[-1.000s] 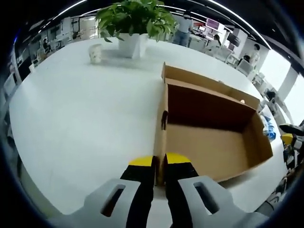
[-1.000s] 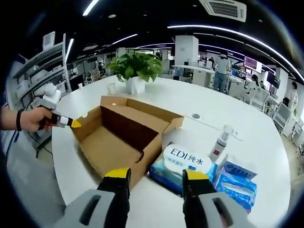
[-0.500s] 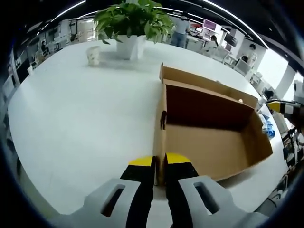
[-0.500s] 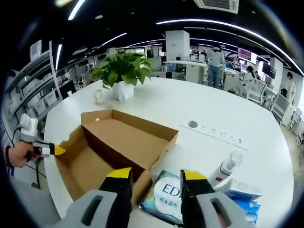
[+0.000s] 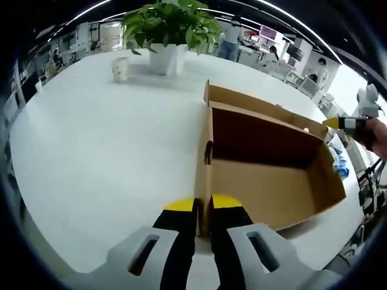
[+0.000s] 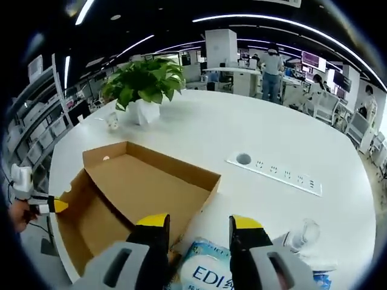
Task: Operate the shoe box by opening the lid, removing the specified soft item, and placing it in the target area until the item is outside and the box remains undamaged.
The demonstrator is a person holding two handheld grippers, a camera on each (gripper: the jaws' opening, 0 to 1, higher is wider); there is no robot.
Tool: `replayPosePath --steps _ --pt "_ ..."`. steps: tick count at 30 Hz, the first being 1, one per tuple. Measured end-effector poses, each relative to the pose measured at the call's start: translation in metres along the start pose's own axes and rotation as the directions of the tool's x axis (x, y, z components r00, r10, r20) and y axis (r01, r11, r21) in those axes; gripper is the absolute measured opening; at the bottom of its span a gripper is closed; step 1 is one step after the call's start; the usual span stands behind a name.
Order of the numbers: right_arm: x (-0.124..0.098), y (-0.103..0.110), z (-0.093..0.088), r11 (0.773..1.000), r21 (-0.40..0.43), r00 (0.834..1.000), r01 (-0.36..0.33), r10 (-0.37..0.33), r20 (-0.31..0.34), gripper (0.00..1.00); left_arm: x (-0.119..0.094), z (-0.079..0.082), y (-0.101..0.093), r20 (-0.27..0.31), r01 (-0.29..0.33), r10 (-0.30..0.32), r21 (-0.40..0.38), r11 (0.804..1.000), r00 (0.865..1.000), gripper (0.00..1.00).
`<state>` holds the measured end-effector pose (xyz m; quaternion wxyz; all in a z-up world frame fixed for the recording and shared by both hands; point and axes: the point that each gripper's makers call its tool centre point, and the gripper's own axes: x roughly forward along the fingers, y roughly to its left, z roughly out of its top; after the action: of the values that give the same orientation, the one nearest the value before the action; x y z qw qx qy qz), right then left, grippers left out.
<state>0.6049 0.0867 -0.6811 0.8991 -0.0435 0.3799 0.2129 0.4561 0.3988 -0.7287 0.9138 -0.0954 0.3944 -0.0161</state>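
Observation:
An open brown cardboard shoe box (image 5: 266,181) lies on the white table, its inside bare. My left gripper (image 5: 204,204) is shut on the box's near end wall, one yellow-tipped jaw on each side. In the right gripper view the same box (image 6: 139,193) sits below and to the left, with the left gripper (image 6: 51,206) at its far end. My right gripper (image 6: 199,222) stands open above the gap between the box and a blue-and-white wipes pack (image 6: 208,272) marked EDI, which lies outside the box. The right gripper (image 5: 344,122) also hovers past the box's far right corner.
A potted plant (image 6: 142,84) and a small cup (image 6: 110,121) stand at the back of the white table (image 6: 272,133). A power strip (image 6: 275,172) and a spray bottle (image 6: 299,232) lie right of the box. People and desks are far behind.
My right gripper has risen and moved forward over the box and wipes pack, staying open. The left gripper has kept its hold on the box wall without moving.

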Motion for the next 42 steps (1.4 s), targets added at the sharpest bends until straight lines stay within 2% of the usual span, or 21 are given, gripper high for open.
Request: replayPosePath --steps 2,5,14,21,23,34,37,39,42 --pt "0.007 -0.002 0.001 1.000 0.008 1.000 -0.005 0.005 -0.013 0.36 0.000 0.000 0.000 0.001 -0.006 0.006 0.006 1.000 1.000 0.07" --pt "0.019 -0.006 0.005 0.997 0.071 1.000 -0.017 0.019 -0.023 0.35 0.001 0.000 0.001 0.004 -0.017 0.016 0.035 0.999 1.000 0.06" --pt "0.055 -0.030 0.001 0.998 0.070 0.995 -0.001 0.008 -0.096 0.34 0.006 0.002 0.006 -0.005 -0.013 0.013 0.023 1.000 1.000 0.06" --pt "0.073 -0.029 -0.001 0.999 0.051 0.991 -0.015 0.022 -0.129 0.33 0.007 0.001 0.005 -0.007 -0.015 0.015 0.023 1.000 1.000 0.06" --pt "0.078 -0.029 0.000 0.997 0.069 0.991 -0.021 0.030 -0.130 0.32 0.007 0.001 0.005 -0.008 -0.016 0.017 0.026 1.000 1.000 0.06" --pt "0.096 -0.033 0.000 0.991 0.135 0.981 -0.024 0.049 -0.189 0.20 0.008 0.001 0.005 -0.010 -0.019 0.019 0.032 0.999 1.000 0.06" --pt "0.098 -0.028 0.000 0.987 0.157 0.976 -0.037 0.070 -0.208 0.08 0.009 0.001 0.005 -0.010 -0.020 0.021 0.035 0.999 1.000 0.06" --pt "0.097 -0.025 0.000 0.986 0.163 0.974 -0.031 0.067 -0.216 0.04 0.008 0.000 0.005 -0.010 -0.020 0.021 0.040 0.999 1.000 0.06" --pt "0.096 -0.024 -0.001 0.992 0.128 0.971 -0.019 0.049 -0.233 0.03 0.008 0.001 0.005 -0.010 -0.020 0.021 0.041 0.999 1.000 0.06"
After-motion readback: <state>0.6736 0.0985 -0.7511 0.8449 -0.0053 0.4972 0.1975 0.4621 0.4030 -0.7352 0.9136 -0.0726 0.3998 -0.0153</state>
